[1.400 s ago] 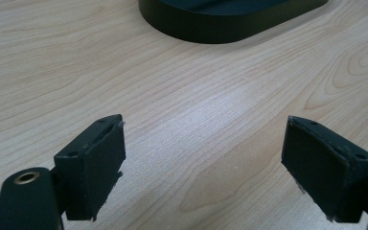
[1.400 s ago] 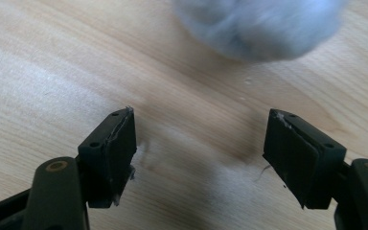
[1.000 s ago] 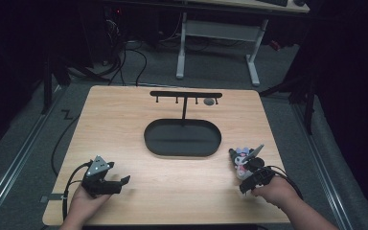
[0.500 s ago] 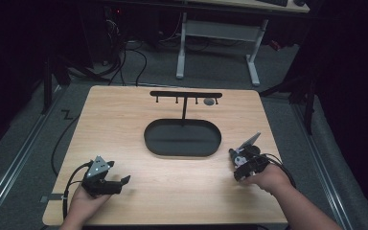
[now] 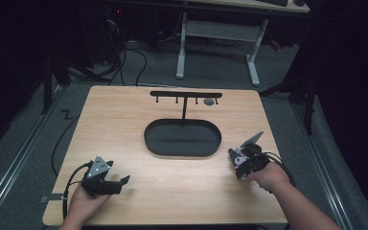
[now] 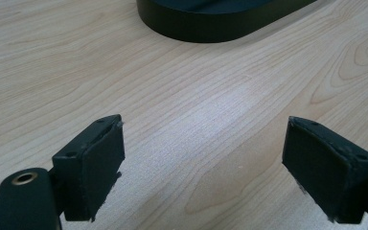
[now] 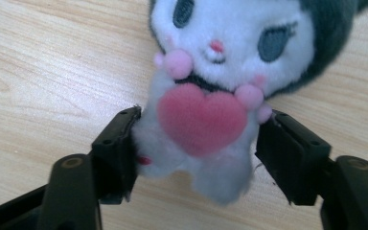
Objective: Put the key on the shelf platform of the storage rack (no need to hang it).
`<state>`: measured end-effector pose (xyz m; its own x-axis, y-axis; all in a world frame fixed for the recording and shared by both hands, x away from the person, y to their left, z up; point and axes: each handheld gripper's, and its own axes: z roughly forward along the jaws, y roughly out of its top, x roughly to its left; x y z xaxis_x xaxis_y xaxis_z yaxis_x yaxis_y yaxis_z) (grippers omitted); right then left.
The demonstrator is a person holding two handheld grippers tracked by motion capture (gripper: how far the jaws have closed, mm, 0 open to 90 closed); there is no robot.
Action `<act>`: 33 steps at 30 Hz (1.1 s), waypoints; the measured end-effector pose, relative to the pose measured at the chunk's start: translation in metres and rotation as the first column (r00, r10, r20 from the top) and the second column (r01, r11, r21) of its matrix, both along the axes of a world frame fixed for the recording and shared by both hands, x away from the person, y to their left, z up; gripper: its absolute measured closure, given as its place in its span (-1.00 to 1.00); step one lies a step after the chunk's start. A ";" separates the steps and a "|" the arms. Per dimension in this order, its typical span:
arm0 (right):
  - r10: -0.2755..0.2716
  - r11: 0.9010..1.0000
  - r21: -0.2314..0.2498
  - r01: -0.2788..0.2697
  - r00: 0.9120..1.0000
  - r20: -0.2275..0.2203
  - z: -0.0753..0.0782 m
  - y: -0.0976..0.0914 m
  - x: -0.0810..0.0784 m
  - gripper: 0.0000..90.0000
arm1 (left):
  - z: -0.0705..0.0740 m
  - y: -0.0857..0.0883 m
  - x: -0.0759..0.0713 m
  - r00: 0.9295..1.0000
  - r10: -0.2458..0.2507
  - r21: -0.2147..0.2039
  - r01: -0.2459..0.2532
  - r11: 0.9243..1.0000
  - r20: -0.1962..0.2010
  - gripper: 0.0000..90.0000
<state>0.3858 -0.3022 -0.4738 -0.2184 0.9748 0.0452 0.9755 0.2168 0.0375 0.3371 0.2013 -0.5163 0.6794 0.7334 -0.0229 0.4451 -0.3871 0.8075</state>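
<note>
Right tongs (image 7: 199, 143): clamped on plush toy (image 7: 220, 72), near surface (image 5: 124, 124) right edge. Left tongs (image 6: 203, 167): wide apart, holding nothing, near front-left corner.

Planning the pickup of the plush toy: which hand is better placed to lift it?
Right. Its tool has both jaws against the plush toy; the left tool stands open over bare table, far across it.

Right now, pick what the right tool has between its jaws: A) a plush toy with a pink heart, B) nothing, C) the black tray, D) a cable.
A: the right tool has its jaws pressed against both sides of the plush toy, below its pink heart.
</note>
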 end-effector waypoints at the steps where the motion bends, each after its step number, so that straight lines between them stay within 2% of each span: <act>1: 0.005 1.000 0.005 -0.005 1.000 -0.003 0.002 -0.002 -0.001 -0.05 | 0.000 0.000 0.000 1.000 -0.001 0.000 0.001 1.000 -0.001 -0.67; 5: 0.025 1.000 0.003 -0.025 1.000 -0.008 0.002 -0.003 -0.004 -0.05 | -0.001 -0.001 0.000 1.000 0.000 0.005 0.000 1.000 -0.001 -0.66; 12: 0.027 1.000 0.002 -0.027 0.999 0.017 -0.001 -0.001 -0.002 -0.26 | -0.001 -0.001 0.001 1.000 -0.006 0.012 0.006 1.000 -0.004 -0.66; 15: 0.030 1.000 -0.004 -0.030 0.999 0.026 -0.003 0.001 0.000 -0.21 | -0.001 -0.001 0.001 1.000 -0.004 0.016 0.004 1.000 -0.001 -0.66; 17: 0.029 0.999 -0.016 -0.029 1.000 0.011 -0.005 0.001 0.001 -0.08 | 0.000 -0.001 0.000 1.000 0.001 0.012 -0.001 1.000 0.009 -0.66; 19: 0.029 0.999 -0.015 -0.029 0.999 0.015 -0.005 0.001 0.001 -0.04 | 0.000 -0.001 0.000 1.000 0.003 0.010 -0.003 1.000 0.009 -0.66; 24: 0.047 0.999 -0.020 -0.046 0.998 0.040 0.002 0.001 0.000 0.02 | -0.001 0.000 0.000 1.000 -0.002 0.015 0.002 1.000 0.002 -0.66; 33: 0.090 0.996 -0.016 -0.089 0.992 0.093 0.025 0.009 -0.002 0.03 | -0.001 -0.003 0.000 1.000 -0.003 0.015 0.003 1.000 -0.001 -0.66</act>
